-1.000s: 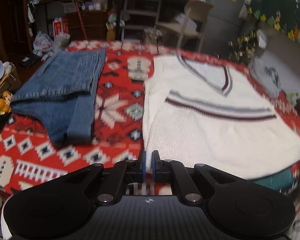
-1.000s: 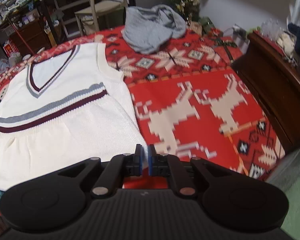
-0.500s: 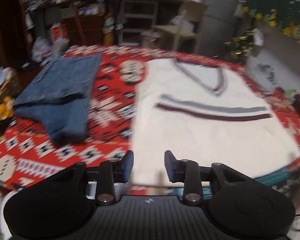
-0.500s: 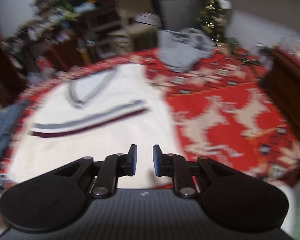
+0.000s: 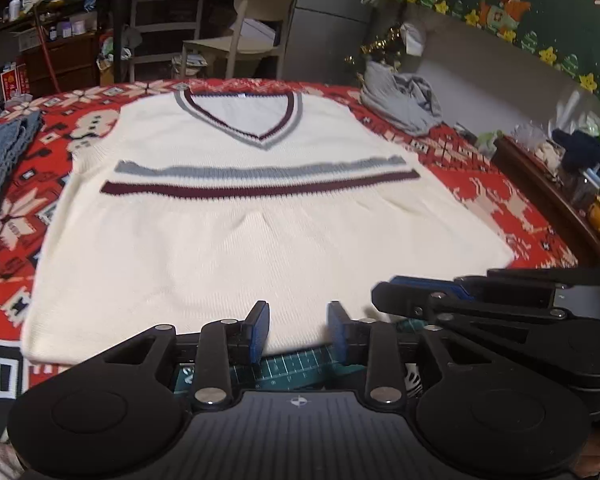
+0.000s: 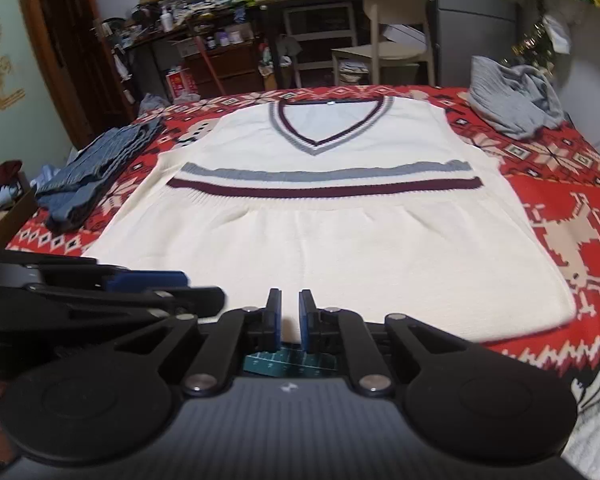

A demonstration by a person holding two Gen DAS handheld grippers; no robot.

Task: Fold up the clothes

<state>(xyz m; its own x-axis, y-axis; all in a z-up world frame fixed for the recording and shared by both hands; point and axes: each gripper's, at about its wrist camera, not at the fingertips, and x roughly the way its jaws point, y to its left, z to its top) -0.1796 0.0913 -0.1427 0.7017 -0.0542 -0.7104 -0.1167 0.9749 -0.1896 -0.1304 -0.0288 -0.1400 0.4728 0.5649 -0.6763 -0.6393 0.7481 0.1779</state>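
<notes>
A white knit vest (image 5: 260,240) with a grey and a maroon stripe and a V-neck lies flat on a red patterned cloth (image 5: 480,184). My left gripper (image 5: 298,312) hovers over the middle of the vest's near hem. Its jaws stand apart and are closing, with nothing pressed between the pads. Close on its right is my right gripper (image 5: 378,292), seen side-on. In the right wrist view the vest (image 6: 340,248) fills the middle. My right gripper (image 6: 290,300) is over the hem, closing, with a narrow gap left. The left gripper (image 6: 204,286) lies beside it.
Folded blue jeans (image 5: 0,148) (image 6: 92,172) lie left of the vest. A crumpled grey garment (image 5: 400,100) (image 6: 512,100) sits at the far right corner. A green cutting mat (image 5: 296,364) shows under the near hem. A wooden cabinet (image 5: 548,200) flanks the right side; a chair (image 6: 396,28) stands behind.
Both grippers have come together at the middle of the near hem, the left moving right and the right moving left. Both jaws opened from shut; the right has narrowed again.
</notes>
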